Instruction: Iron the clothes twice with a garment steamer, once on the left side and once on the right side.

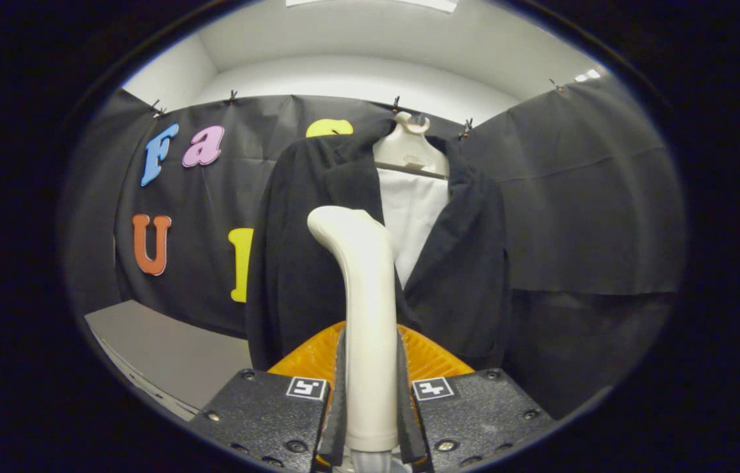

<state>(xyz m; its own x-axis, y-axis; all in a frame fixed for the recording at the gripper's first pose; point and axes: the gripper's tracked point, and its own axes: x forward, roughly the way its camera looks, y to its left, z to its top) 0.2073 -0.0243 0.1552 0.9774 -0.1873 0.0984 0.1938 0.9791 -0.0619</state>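
Note:
My gripper (370, 387) is shut on the cream handle of a garment steamer (363, 295), which rises upright between the two fingers and bends at its top toward the clothes. A black jacket (317, 249) over a white shirt (412, 217) hangs on a white hanger (411, 148) just beyond the steamer. The steamer's head sits at about chest height of the jacket's left front panel, close to the lapel. Whether the head touches the cloth cannot be told from here.
A grey table surface (166, 348) lies low to the left of the jacket. Black cloth walls (580, 210) close the booth behind and to the right. Something orange and ribbed (314, 358) shows just behind the fingers.

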